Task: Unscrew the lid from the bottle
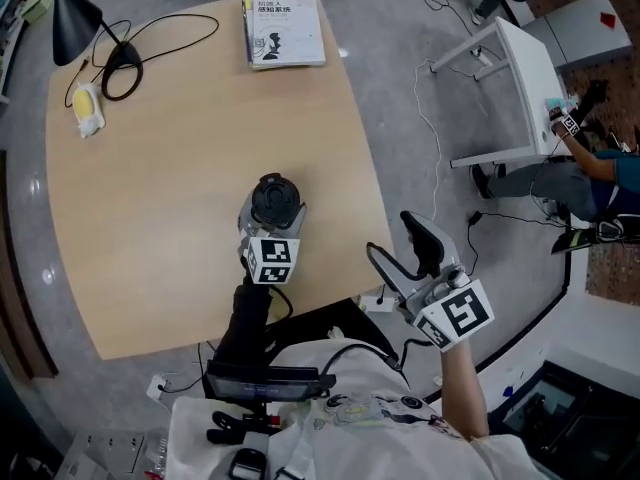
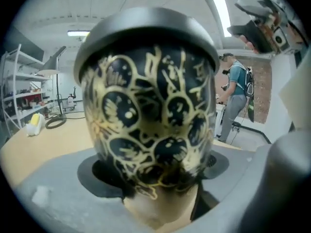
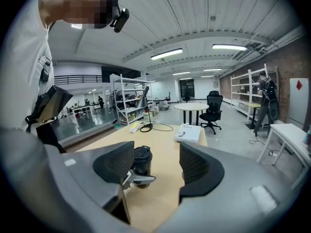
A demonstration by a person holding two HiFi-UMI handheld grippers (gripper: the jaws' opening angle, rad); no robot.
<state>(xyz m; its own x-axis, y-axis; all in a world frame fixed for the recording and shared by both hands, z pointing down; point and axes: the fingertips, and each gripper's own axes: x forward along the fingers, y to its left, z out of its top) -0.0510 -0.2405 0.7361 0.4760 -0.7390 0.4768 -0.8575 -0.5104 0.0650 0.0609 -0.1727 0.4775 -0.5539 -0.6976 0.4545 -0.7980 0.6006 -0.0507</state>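
The left gripper (image 1: 270, 230) is clamped on the bottle (image 2: 148, 120), its matte grey jaws hugging the lower body from either side. The bottle is a rounded, glossy black barrel covered in fine gold line-work, and its smooth, dark, domed lid (image 2: 146, 30) is on. It stands upright near the table's front edge; its base looks set on the top, though the jaws hide the contact.

To its right, the right gripper (image 1: 397, 240) hangs off the table's edge over the grey floor. Its ribbed black pads (image 3: 197, 166) stand apart with nothing between them, and the bottle shows well beyond the gap.

The table (image 1: 180, 198) is pale, wood-grained and flat, with rounded corners. At its far edge lies a thin white book (image 1: 285, 30). In the far left corner are a black cone-shaded lamp (image 1: 75, 23), a coiled black cable (image 1: 122, 73) and a soft yellow lump (image 1: 87, 108).

Beyond, a white rectangular table (image 1: 515, 78) stands on the floor with a person (image 1: 590, 178) beside it.
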